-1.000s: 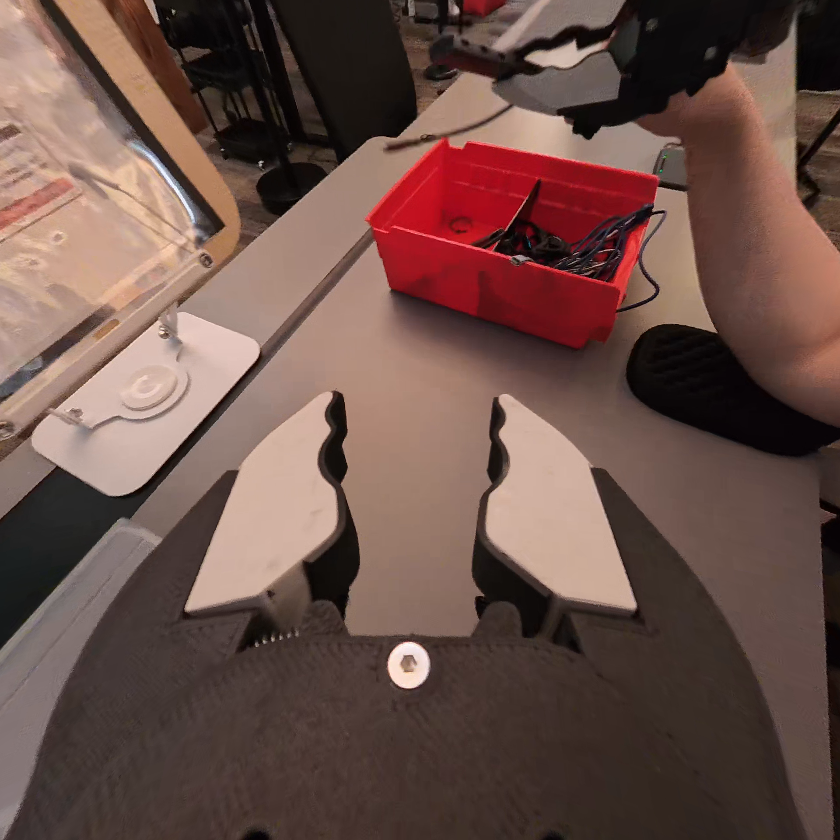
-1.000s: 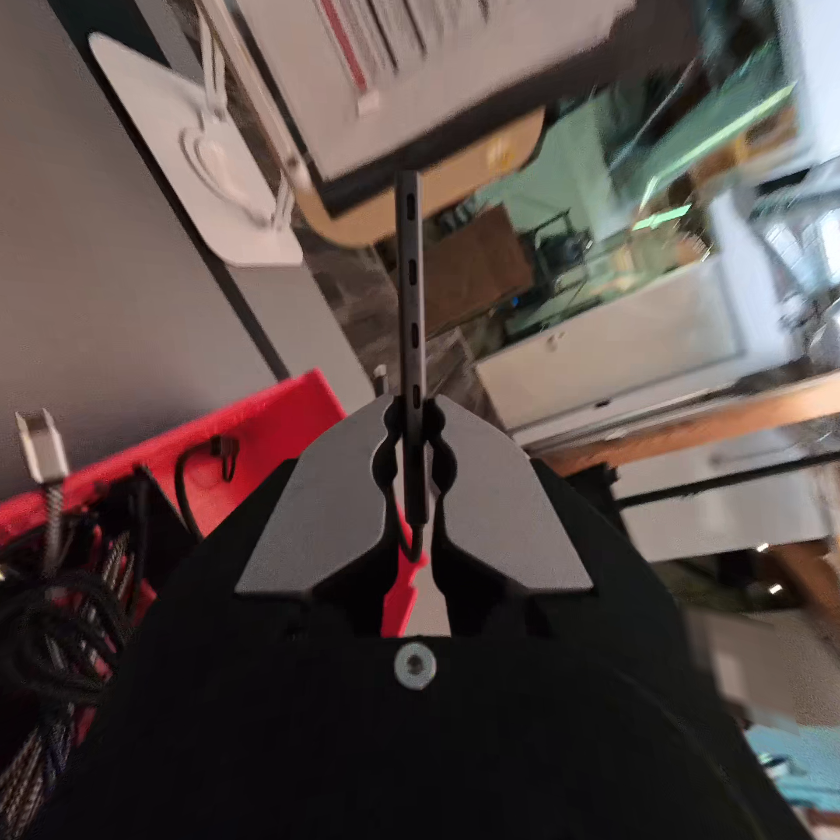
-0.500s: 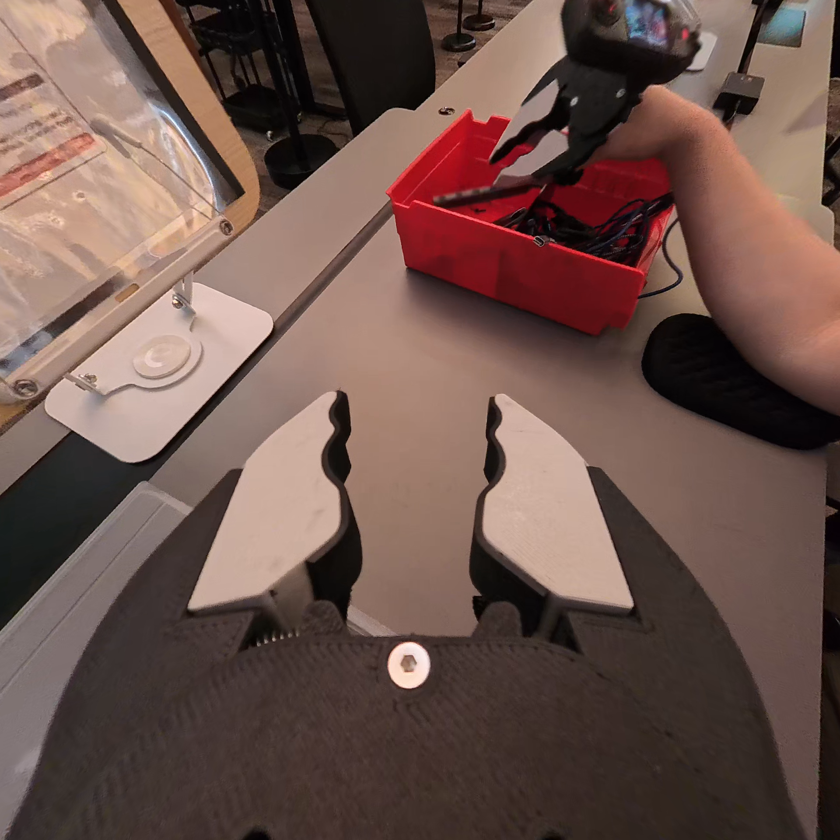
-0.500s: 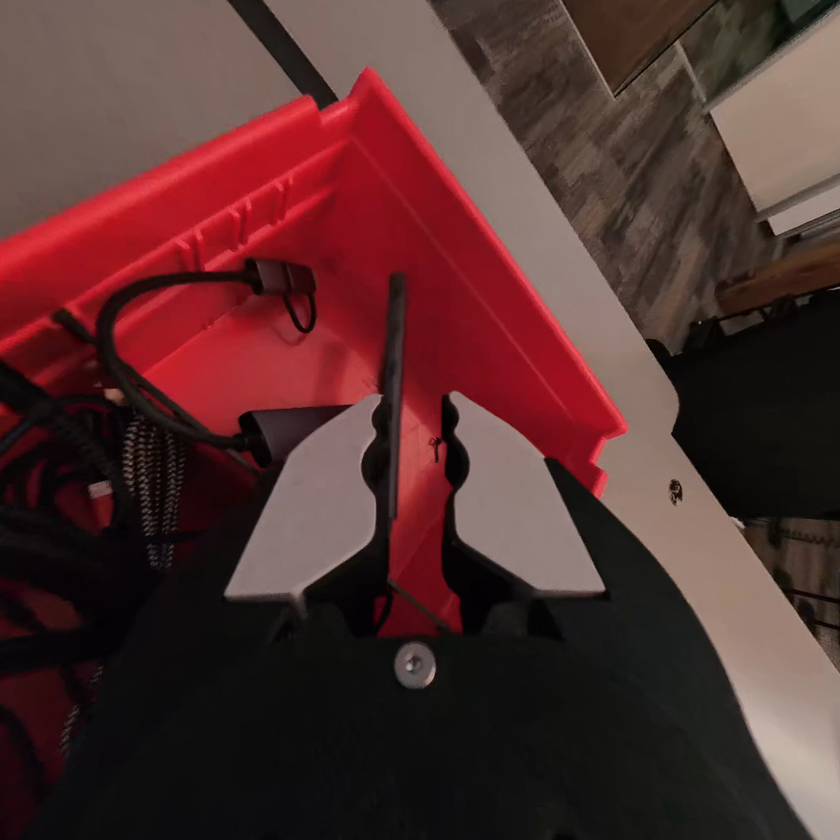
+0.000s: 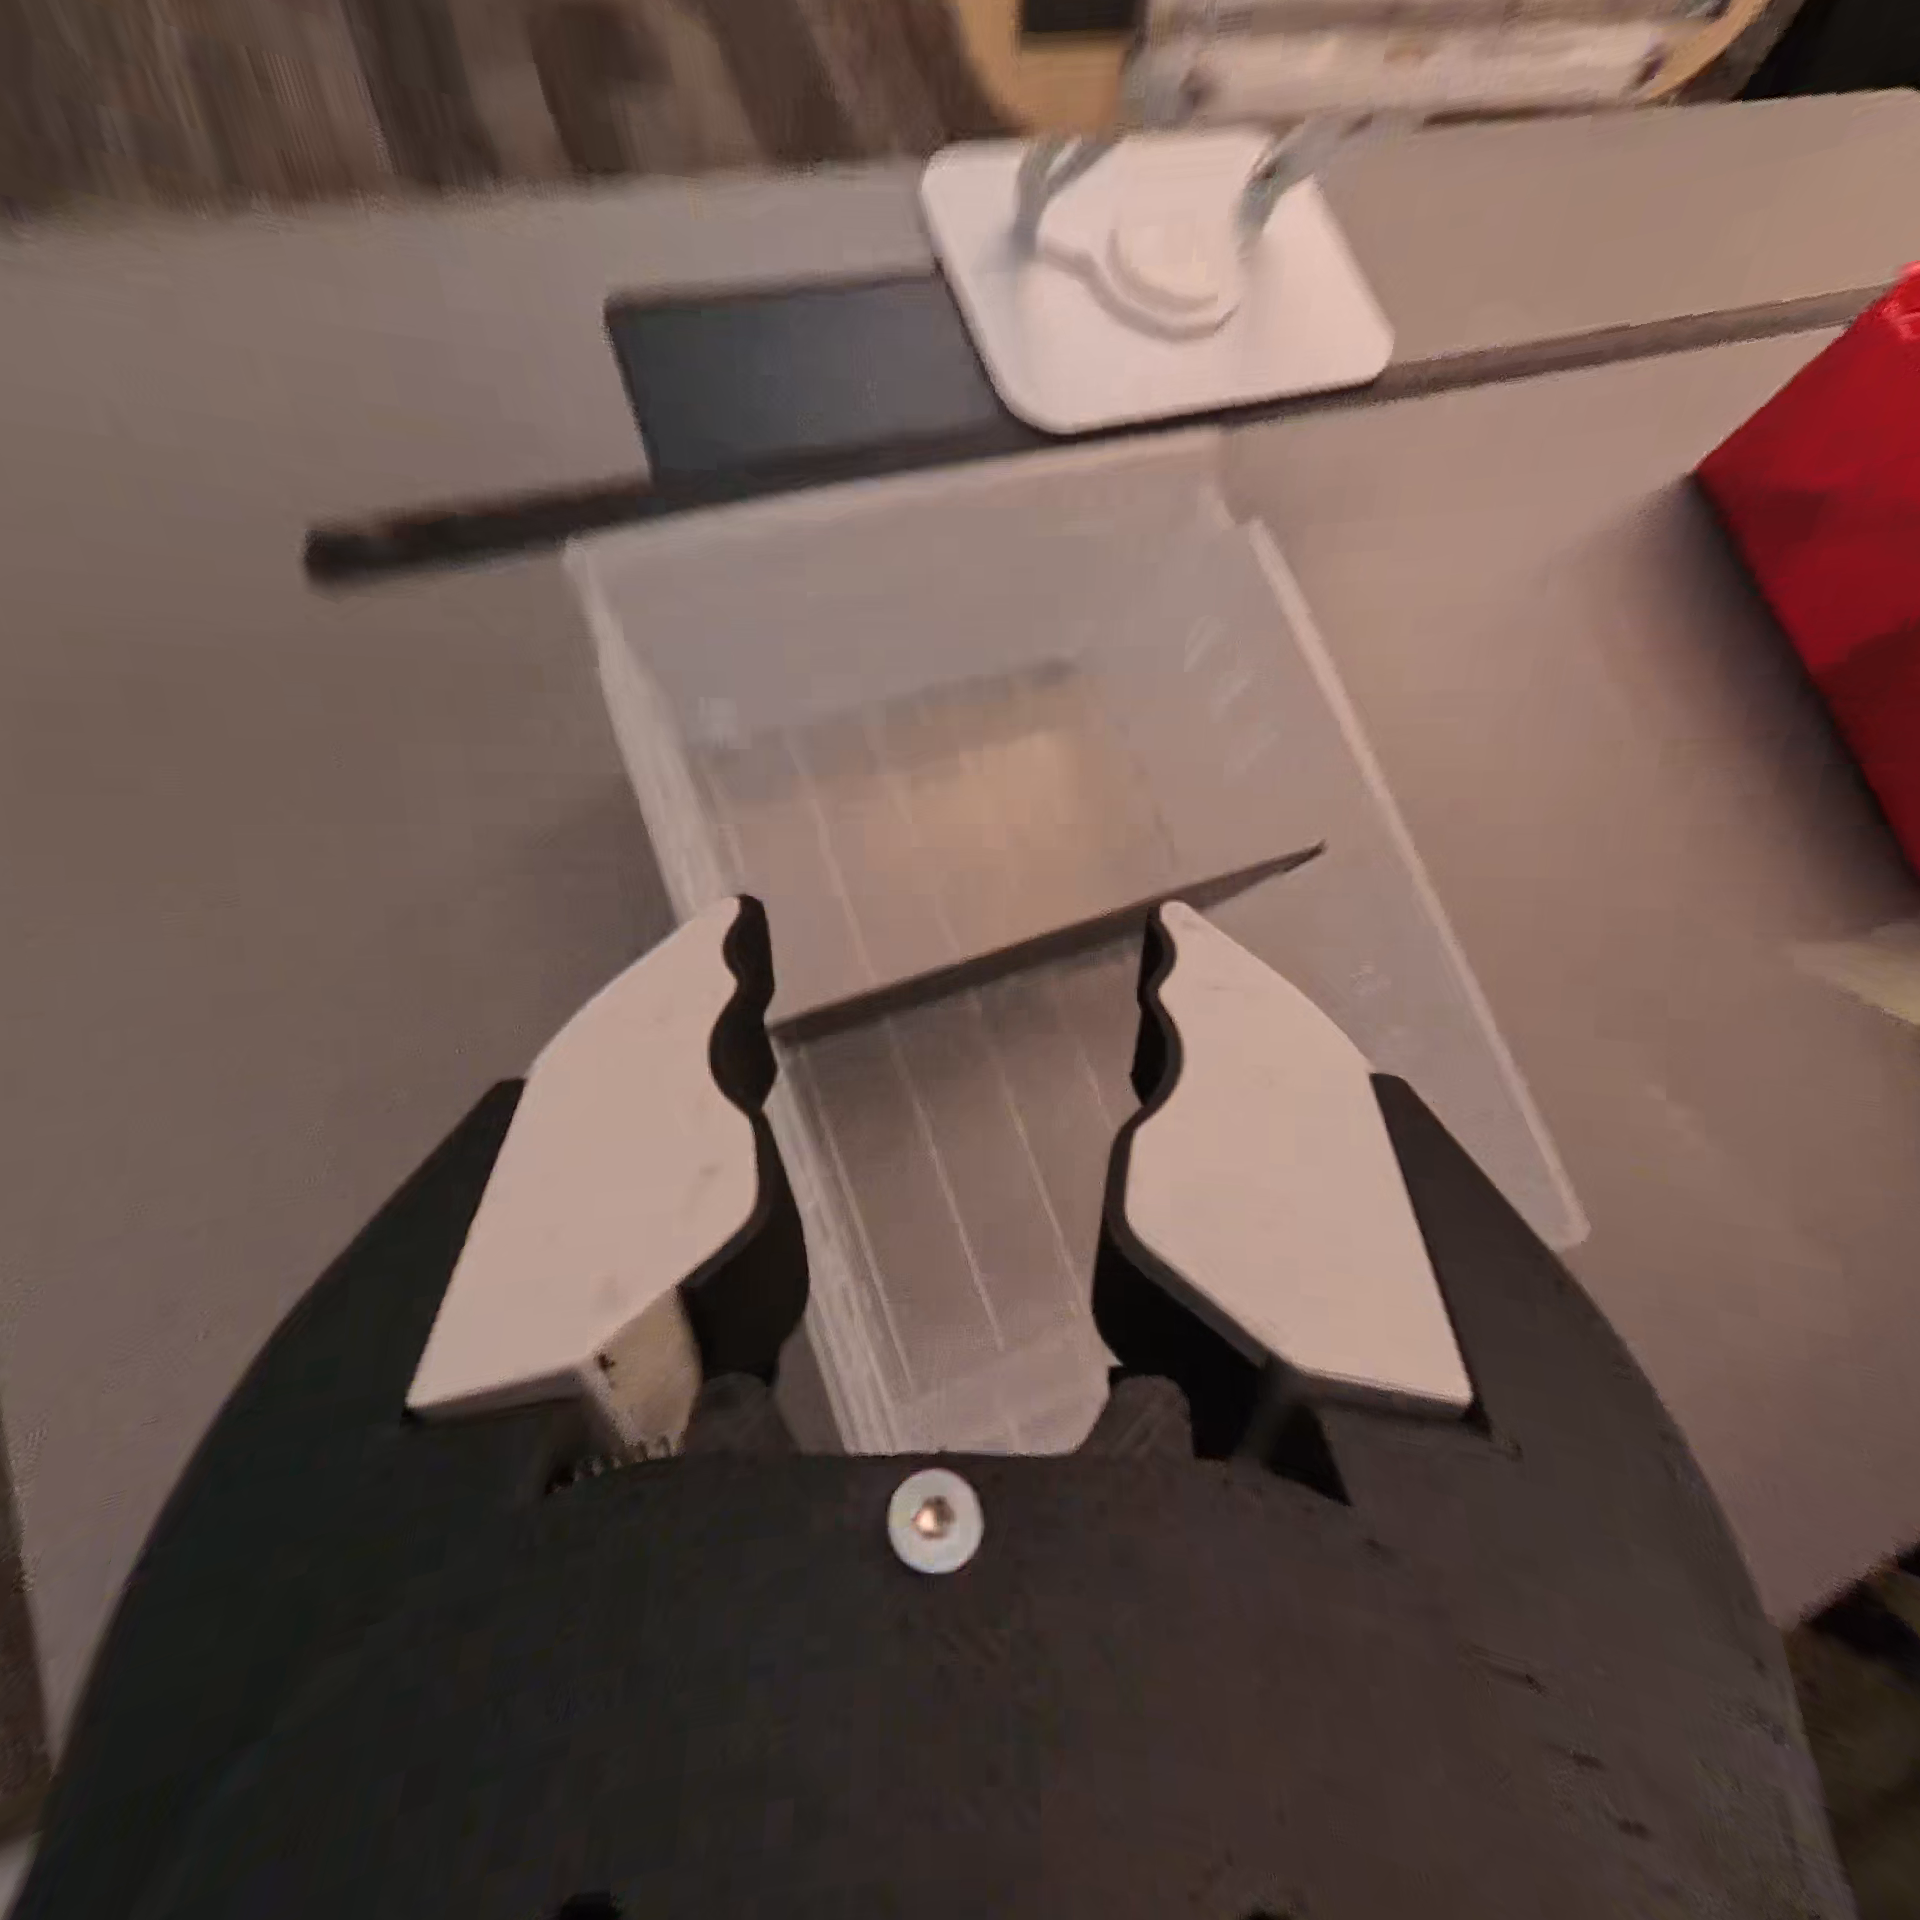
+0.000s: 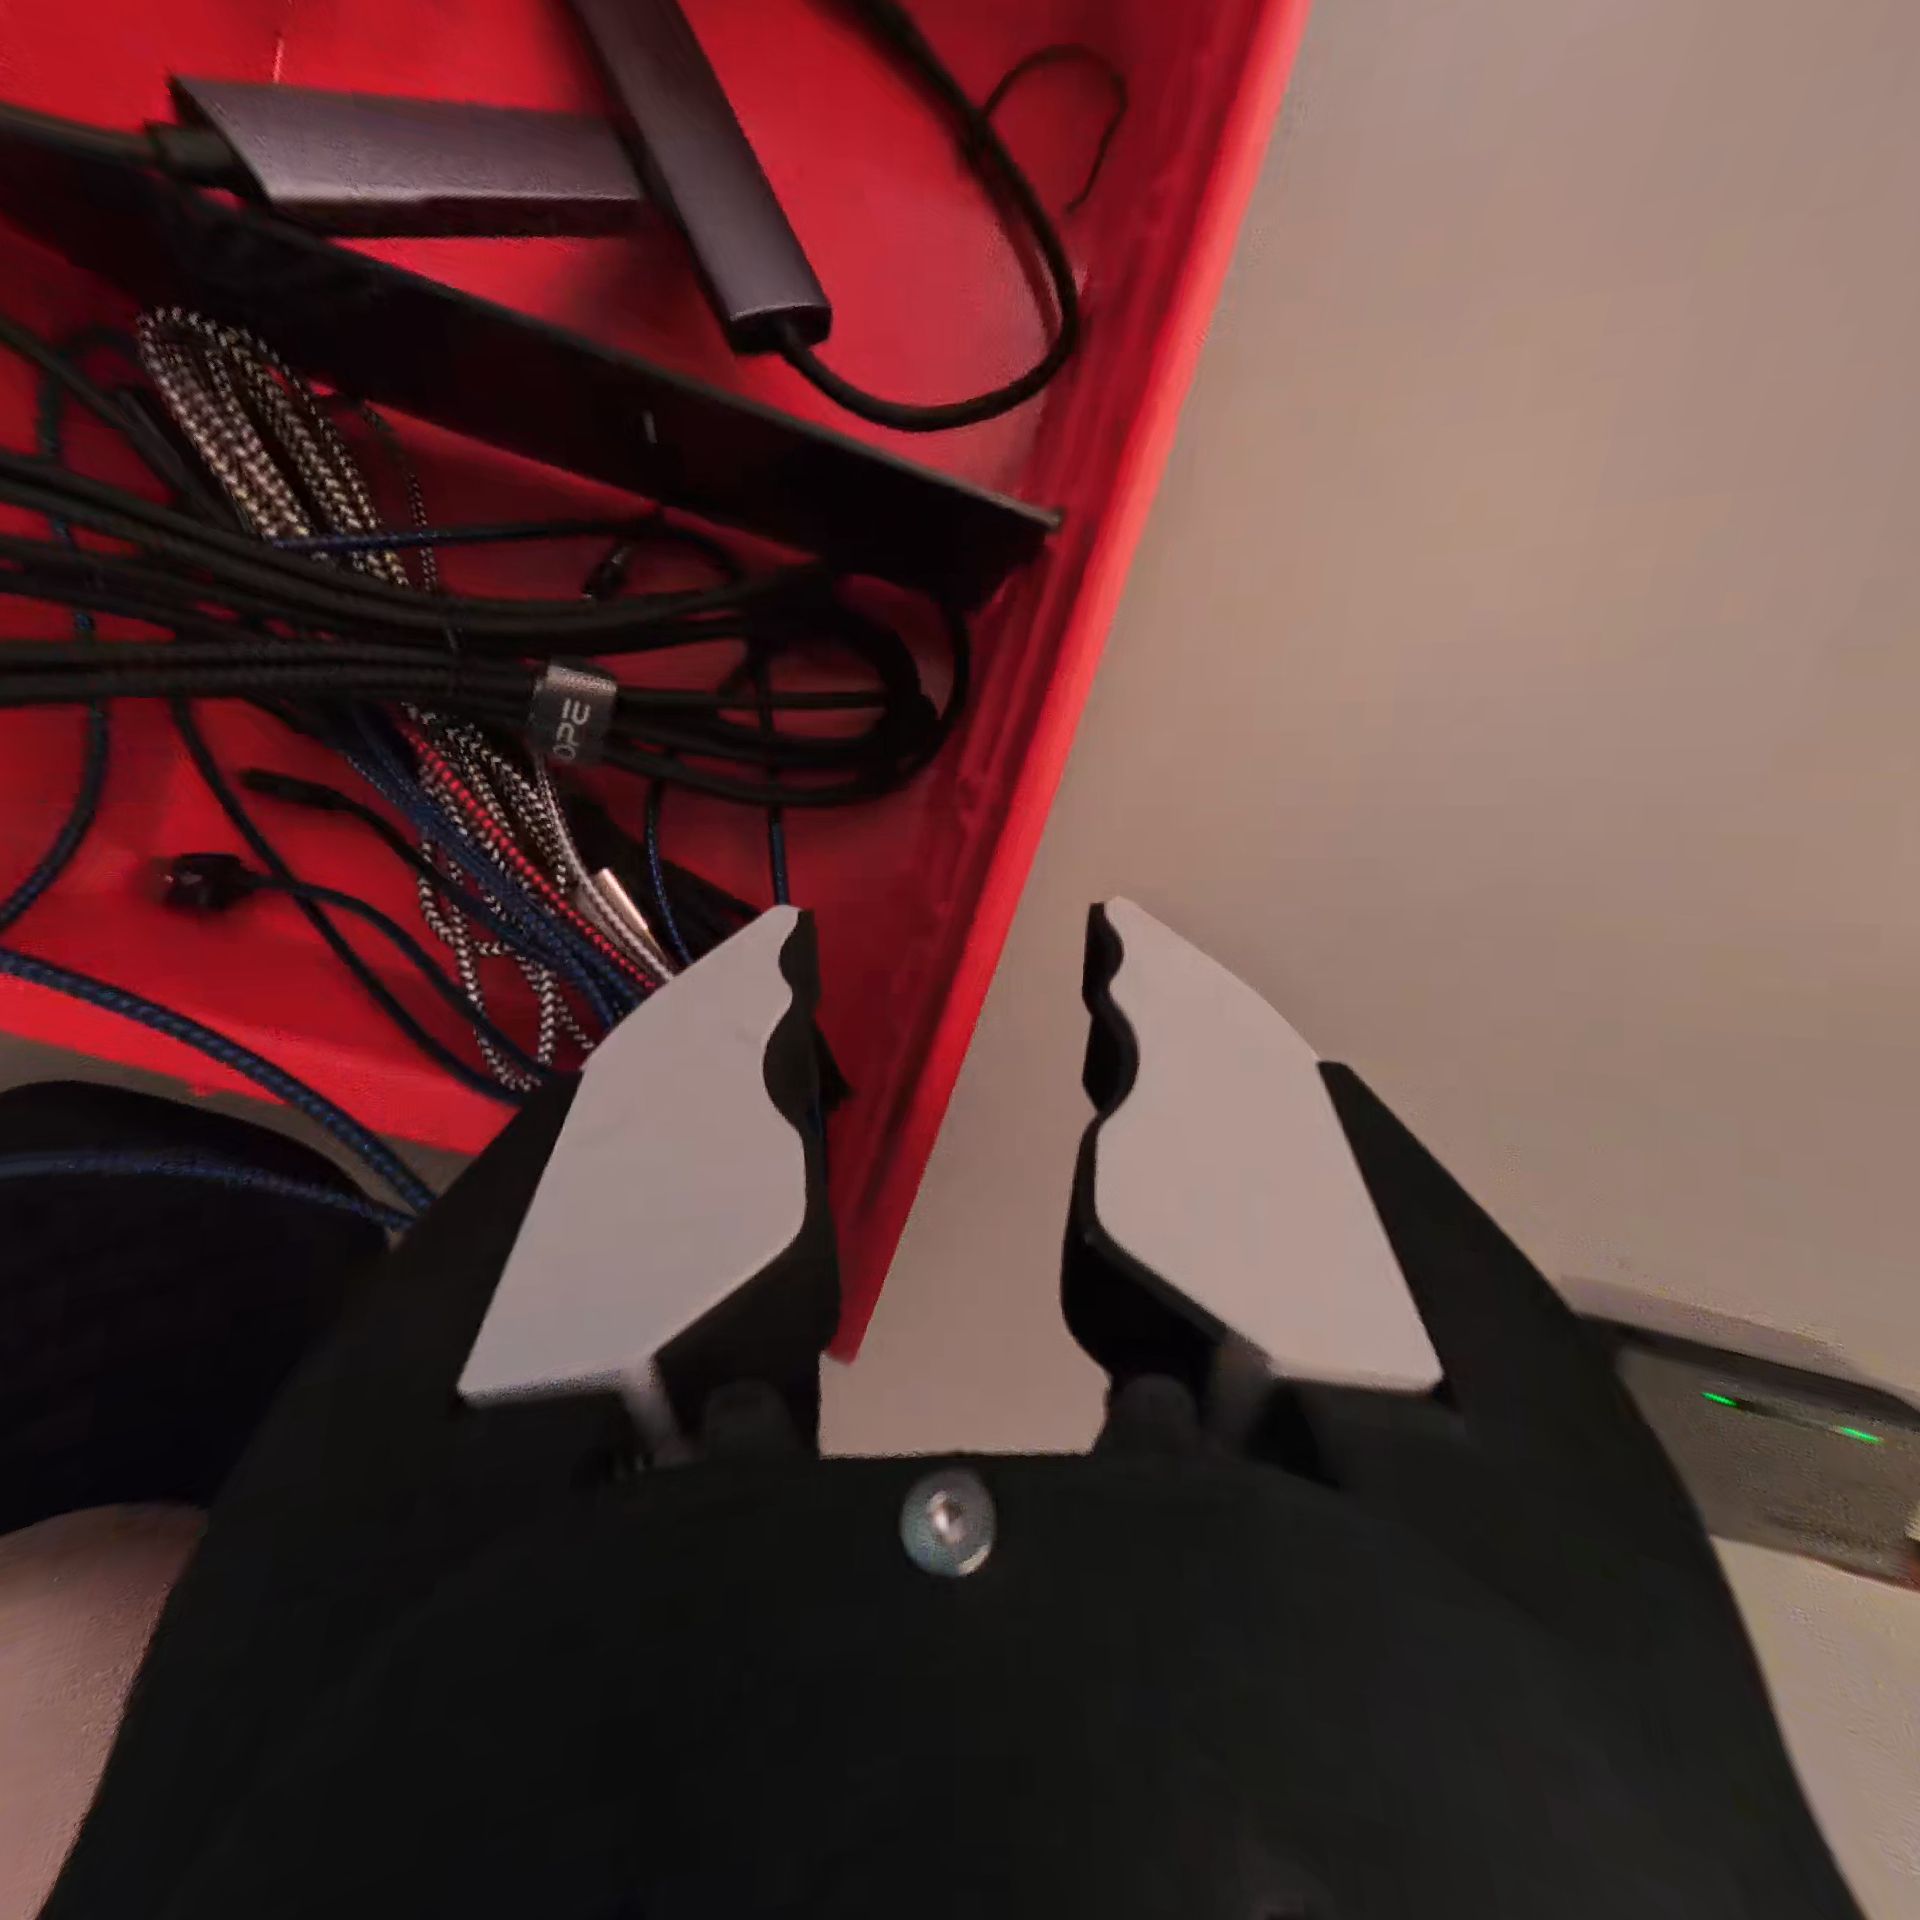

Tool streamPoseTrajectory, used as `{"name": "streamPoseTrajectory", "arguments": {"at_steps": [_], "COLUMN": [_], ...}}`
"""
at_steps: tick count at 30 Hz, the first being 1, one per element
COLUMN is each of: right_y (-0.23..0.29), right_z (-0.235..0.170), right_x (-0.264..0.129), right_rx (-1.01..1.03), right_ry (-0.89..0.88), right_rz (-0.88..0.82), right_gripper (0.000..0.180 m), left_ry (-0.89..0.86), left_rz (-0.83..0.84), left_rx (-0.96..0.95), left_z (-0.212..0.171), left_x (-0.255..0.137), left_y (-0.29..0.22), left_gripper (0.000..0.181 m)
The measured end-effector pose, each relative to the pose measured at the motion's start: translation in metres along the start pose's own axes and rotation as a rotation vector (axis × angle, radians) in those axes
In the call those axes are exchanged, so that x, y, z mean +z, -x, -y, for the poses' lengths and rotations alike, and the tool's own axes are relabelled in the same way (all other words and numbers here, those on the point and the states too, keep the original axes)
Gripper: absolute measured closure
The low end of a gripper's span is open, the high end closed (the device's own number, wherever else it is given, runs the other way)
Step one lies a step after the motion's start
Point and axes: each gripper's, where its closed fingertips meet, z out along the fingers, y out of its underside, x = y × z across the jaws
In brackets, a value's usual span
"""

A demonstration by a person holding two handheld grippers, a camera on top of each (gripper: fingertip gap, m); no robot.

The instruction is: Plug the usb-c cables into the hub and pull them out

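Observation:
In the right wrist view the red bin (image 6: 1049, 727) holds two dark grey hubs, one slim (image 6: 717, 177) and one flat (image 6: 416, 156), in its far compartment. A black divider (image 6: 623, 416) separates them from a tangle of braided usb-c cables (image 6: 468, 675). My right gripper (image 6: 945, 925) is open and empty, hovering over the bin's near wall. My left gripper (image 5: 951, 935) is open and empty above a clear plastic tray (image 5: 1039, 727); the view is blurred. A corner of the red bin (image 5: 1849, 582) shows at its right edge.
A white stand base (image 5: 1153, 281) sits beyond the clear tray on the grey table (image 5: 260, 623). A black wrist rest (image 6: 156, 1299) lies beside the red bin. A small grey device with green lights (image 6: 1766, 1423) lies on the table at right.
My right gripper opened, let the slim hub go into the red bin and drew back over its wall. My left gripper swung left, away from the bin, over the clear tray.

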Motion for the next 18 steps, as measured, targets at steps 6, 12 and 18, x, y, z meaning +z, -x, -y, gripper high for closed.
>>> {"name": "streamPoseTrajectory", "arguments": {"at_steps": [6,12,18], "right_y": [0.008,0.021,0.021], "right_z": [-0.013,-0.022,-0.024], "right_x": [0.032,0.04,0.041], "right_rx": [0.134,0.208,0.154], "right_ry": [0.114,0.201,0.238], "right_rz": [0.167,0.271,0.228], "right_gripper": [0.141,0.154,0.161], "left_ry": [0.226,0.438,0.621], "left_rz": [-0.037,-0.091,-0.123], "left_rx": [-0.173,-0.243,-0.277], "left_z": [-0.054,-0.089,-0.12], "left_x": [0.026,0.051,0.051], "left_y": [0.039,0.039,0.032], "left_gripper": [0.109,0.118,0.144]}}
